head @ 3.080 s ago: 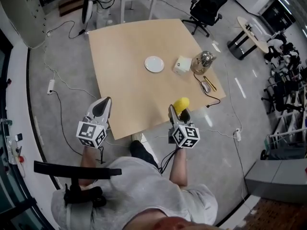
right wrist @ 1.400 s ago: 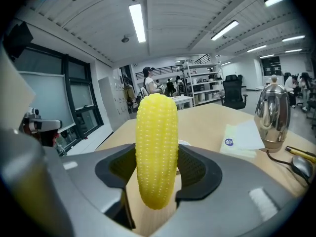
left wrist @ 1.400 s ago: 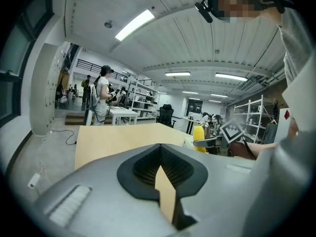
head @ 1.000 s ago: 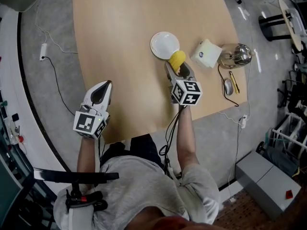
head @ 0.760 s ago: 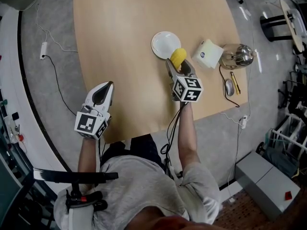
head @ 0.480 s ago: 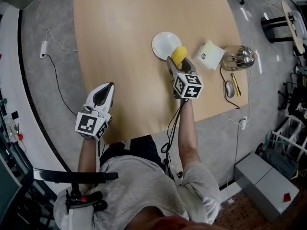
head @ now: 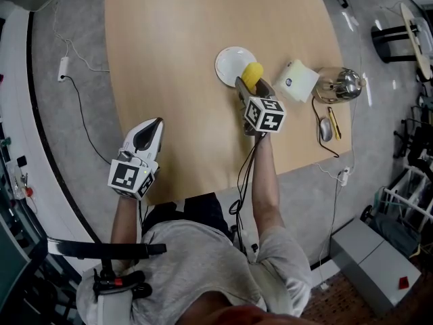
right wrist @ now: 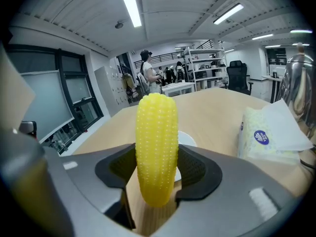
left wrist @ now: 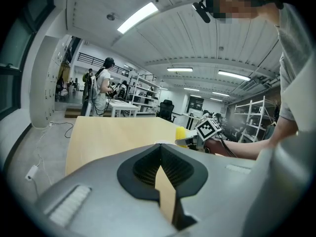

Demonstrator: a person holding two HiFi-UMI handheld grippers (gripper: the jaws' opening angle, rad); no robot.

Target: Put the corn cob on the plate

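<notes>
The yellow corn cob [right wrist: 156,144] stands upright between the jaws of my right gripper [right wrist: 155,181], which is shut on it. In the head view the corn cob [head: 252,76] hangs over the near right rim of the small white plate [head: 231,62], with the right gripper [head: 252,90] just behind it. A sliver of the plate [right wrist: 186,138] shows behind the cob in the right gripper view. My left gripper [head: 147,136] hovers at the table's near left corner, its jaws shut with nothing between them. The left gripper [left wrist: 162,174] view looks across the table at the corn cob [left wrist: 180,133].
A white tissue pack [head: 298,81] lies right of the plate, and a metal kettle [head: 336,83], a mouse [head: 325,129] and a pen stand near the table's right edge. The wooden table [head: 176,59] stretches away beyond the plate. Cables cross the floor [head: 74,87].
My right gripper has carried the corn cob from the table's near edge up to the plate, then crept a little further over its rim. The left gripper has hardly moved.
</notes>
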